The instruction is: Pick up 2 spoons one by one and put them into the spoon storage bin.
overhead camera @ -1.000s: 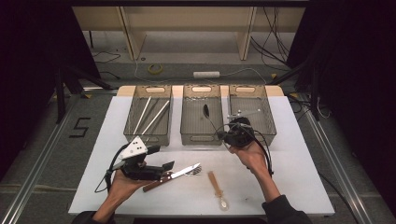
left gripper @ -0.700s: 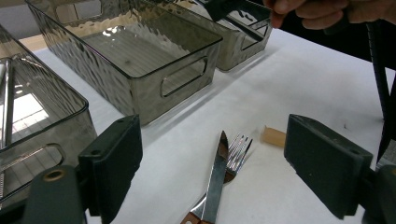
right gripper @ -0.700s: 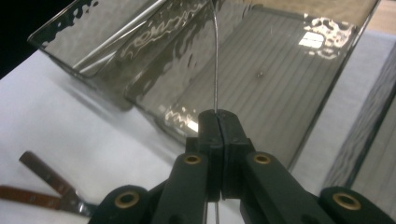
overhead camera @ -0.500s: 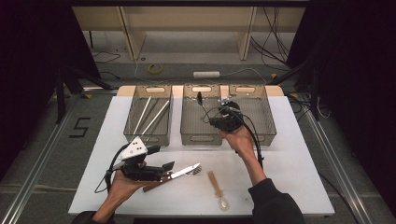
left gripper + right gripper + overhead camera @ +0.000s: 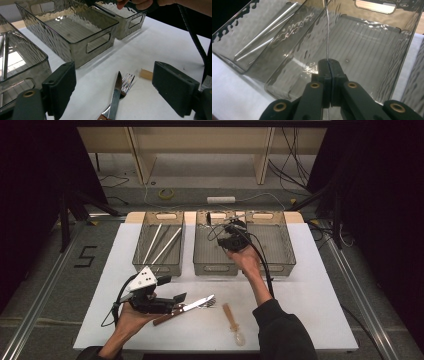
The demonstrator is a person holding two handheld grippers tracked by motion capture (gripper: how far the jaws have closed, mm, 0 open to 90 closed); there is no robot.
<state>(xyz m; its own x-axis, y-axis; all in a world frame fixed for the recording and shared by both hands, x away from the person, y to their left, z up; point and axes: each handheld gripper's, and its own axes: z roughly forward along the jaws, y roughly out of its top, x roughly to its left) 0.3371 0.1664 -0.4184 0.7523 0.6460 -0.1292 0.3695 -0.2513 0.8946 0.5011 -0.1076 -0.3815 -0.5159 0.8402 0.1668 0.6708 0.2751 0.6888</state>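
My right gripper hangs over the middle one of three smoky clear plastic bins at the far side of the white table, and its jaws are pressed together on a thin silver metal utensil, edge-on to its camera so that I see just a narrow shining line rising from between the pads; what kind of utensil it is I cannot tell. In the right gripper view that piece stands above the ribbed floor of the middle bin. The left bin holds a pair of long pale sticks lying slantwise, and the right bin stands just beside the middle one. My left gripper rests low at the near left of the table with its jaws apart, gripping nothing. Just ahead of it a table knife with a brown wooden handle lies across a silver metal fork, the two touching. To the right of them, nearer me, a light wooden spoon lies apart on the bare tabletop
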